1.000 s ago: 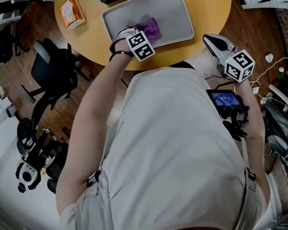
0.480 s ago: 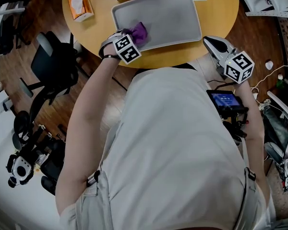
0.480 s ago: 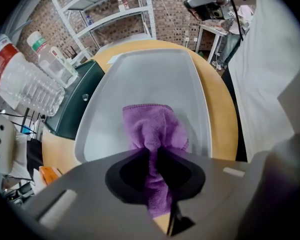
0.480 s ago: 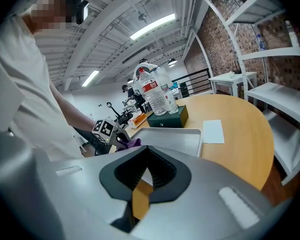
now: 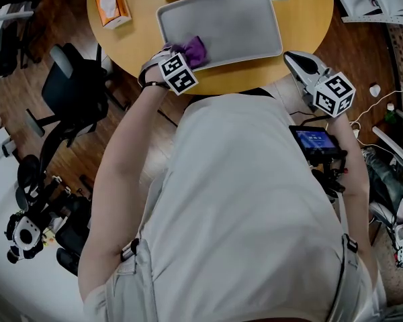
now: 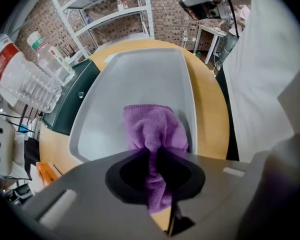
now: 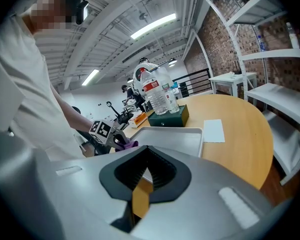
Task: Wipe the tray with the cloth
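Head view puts the grey tray (image 5: 238,22) on the round wooden table (image 5: 305,19), its long side towards me. The purple cloth (image 5: 195,47) lies in the tray's near left corner, right by the rim. My left gripper (image 5: 180,51) comes in over the table edge at that corner, with its marker cube just outside the tray.

In the left gripper view, the left gripper (image 6: 153,156) has its jaws narrowed onto the cloth (image 6: 155,126). A bunched strip of cloth runs back between the pads, and the rest spreads flat on the tray (image 6: 140,76) floor ahead of them. A dark green box (image 6: 70,101) sits past the tray's far long side, with clear plastic bottles (image 6: 20,79) on it.

My right gripper (image 5: 294,58) hangs at the table's near right edge, well apart from the tray. In the right gripper view its jaws (image 7: 146,173) are drawn together with nothing between them. That view looks across the tray (image 7: 177,136) to a white sheet of paper (image 7: 213,130) on the table beside it.

An orange tissue box (image 5: 111,7) stands on the table left of the tray.
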Demonstrator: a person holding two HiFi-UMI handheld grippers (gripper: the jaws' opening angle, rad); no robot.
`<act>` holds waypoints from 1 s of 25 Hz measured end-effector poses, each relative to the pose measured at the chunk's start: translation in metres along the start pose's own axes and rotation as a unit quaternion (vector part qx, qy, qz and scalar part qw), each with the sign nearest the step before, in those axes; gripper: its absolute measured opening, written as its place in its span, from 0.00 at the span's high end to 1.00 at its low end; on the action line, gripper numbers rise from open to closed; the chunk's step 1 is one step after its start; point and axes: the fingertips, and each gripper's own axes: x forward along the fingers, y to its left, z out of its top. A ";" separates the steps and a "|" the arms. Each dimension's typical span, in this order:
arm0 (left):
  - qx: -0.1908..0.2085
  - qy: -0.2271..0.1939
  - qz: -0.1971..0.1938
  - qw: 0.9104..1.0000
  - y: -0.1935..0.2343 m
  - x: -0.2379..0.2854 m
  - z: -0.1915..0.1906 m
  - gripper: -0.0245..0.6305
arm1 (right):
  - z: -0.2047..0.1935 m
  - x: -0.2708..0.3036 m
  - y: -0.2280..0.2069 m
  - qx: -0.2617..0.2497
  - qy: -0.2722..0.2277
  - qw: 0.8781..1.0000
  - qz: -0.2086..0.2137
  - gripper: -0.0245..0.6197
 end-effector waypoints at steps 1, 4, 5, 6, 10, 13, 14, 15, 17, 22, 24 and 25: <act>-0.001 0.001 -0.003 1.000 -0.006 0.000 -0.001 0.88 | -0.001 0.000 0.000 0.001 0.000 1.000 0.000 0.96; -0.006 0.000 -0.003 1.000 -0.019 -0.001 -0.002 0.88 | -0.003 0.000 0.001 0.003 0.002 1.000 0.001 0.96; -0.008 0.000 -0.001 1.000 -0.021 -0.001 -0.002 0.88 | -0.003 0.000 0.001 0.003 0.002 1.000 0.002 0.96; -0.010 0.001 0.001 1.000 -0.021 0.000 -0.003 0.88 | -0.003 0.000 0.001 0.003 0.002 1.000 0.002 0.96; -0.002 0.009 0.005 1.000 -0.021 0.002 0.001 0.88 | -0.005 -0.001 -0.001 0.005 0.002 1.000 0.001 0.96; 0.012 0.005 0.005 1.000 -0.026 0.006 0.011 0.88 | -0.009 -0.003 -0.004 0.009 0.000 1.000 -0.003 0.96; 0.017 0.004 0.006 1.000 -0.028 0.007 0.015 0.88 | -0.010 -0.004 -0.005 0.011 0.000 1.000 -0.005 0.96; 0.020 0.003 0.007 1.000 -0.031 0.007 0.020 0.88 | -0.011 -0.006 -0.006 0.013 0.000 1.000 -0.007 0.96; 0.026 0.001 0.010 1.000 -0.033 0.009 0.035 0.88 | -0.012 -0.012 -0.013 0.017 -0.002 1.000 -0.011 0.96; 0.041 -0.009 0.007 0.999 -0.037 0.010 0.091 0.88 | -0.010 -0.040 -0.034 0.028 -0.005 0.999 -0.021 0.96; 0.051 -0.011 0.007 0.999 -0.040 0.013 0.107 0.88 | -0.012 -0.044 -0.037 0.032 -0.007 0.999 -0.024 0.96; 0.055 -0.012 0.007 0.998 -0.041 0.014 0.114 0.88 | -0.013 -0.045 -0.038 0.033 -0.007 0.999 -0.026 0.96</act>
